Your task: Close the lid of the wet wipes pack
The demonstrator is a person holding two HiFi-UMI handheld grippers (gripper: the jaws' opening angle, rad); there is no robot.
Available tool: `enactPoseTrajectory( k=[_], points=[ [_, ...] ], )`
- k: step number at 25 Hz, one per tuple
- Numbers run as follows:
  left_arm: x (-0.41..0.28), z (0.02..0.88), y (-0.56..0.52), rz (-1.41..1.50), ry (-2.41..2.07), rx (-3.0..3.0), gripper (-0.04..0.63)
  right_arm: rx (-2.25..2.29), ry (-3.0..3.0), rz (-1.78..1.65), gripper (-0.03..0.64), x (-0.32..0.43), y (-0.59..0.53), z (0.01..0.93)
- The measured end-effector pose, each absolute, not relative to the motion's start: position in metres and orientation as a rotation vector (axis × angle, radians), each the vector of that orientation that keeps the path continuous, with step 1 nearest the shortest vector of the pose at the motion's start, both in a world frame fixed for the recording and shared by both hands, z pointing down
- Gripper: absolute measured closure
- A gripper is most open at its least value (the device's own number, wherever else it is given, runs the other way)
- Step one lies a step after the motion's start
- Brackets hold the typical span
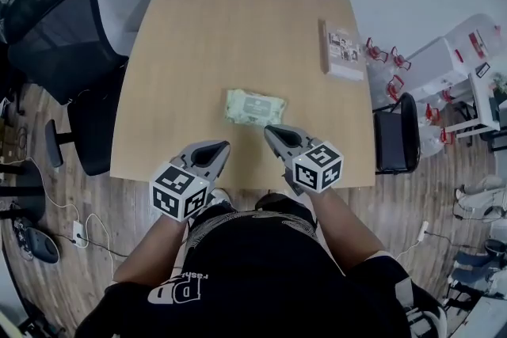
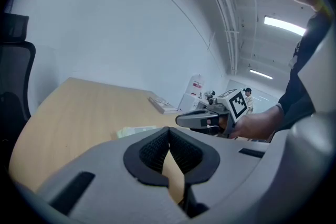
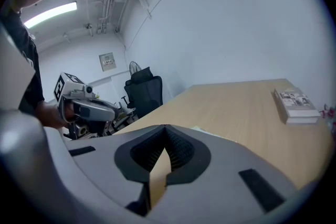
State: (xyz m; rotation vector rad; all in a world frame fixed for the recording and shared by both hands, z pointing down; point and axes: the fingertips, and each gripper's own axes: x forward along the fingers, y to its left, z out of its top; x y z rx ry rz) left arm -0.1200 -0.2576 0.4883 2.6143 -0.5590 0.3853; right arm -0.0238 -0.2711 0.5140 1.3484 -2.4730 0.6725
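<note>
Looking down in the head view, both forearms reach forward from the body over the near edge of a pale wooden table [image 1: 198, 36]. The left gripper [image 1: 212, 148] and right gripper [image 1: 273, 131] are grey plastic, each with one marker cube, and their tips angle inward toward each other. One wet wipes pack [image 1: 254, 108], soft, rectangular and pale green, lies flat just beyond the two tips, touched by neither; I cannot tell how its lid stands. One flat printed box [image 1: 343, 50] sits well apart near the right edge.

In the left gripper view, the left gripper [image 2: 168, 134] has its ribbed black pads meeting at the tip with nothing between them. The pack [image 2: 134, 131] shows just beyond, and the right gripper [image 2: 202, 119] is held level.

In the right gripper view, the right gripper [image 3: 165, 134] is likewise pressed together and empty, with the left gripper [image 3: 86, 108] to one side and the box [image 3: 295, 105] further off.
</note>
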Motion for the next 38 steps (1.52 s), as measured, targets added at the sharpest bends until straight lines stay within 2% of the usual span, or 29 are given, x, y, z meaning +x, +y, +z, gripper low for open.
enactPoseTrajectory(
  k=[13, 19, 29, 38],
  points=[
    [-0.083, 0.463, -0.219, 0.308, -0.679, 2.59, 0.578, 1.28, -2.603, 0.613, 0.611, 0.003, -0.202, 0.46],
    [-0.046, 0.439, -0.181, 0.151, -0.751, 2.561, 0.578, 1.177, -2.721, 0.514, 0.611, 0.034, -0.157, 0.426],
    [0.005, 0.44, -0.089, 0.087, -0.896, 2.529, 0.578, 1.056, -2.785, 0.483, 0.611, 0.083, -0.073, 0.43],
    [0.007, 0.443, -0.023, 0.102, -0.995, 2.481, 0.578, 0.987, -2.801, 0.55, 0.611, 0.095, -0.02, 0.438]
  ],
)
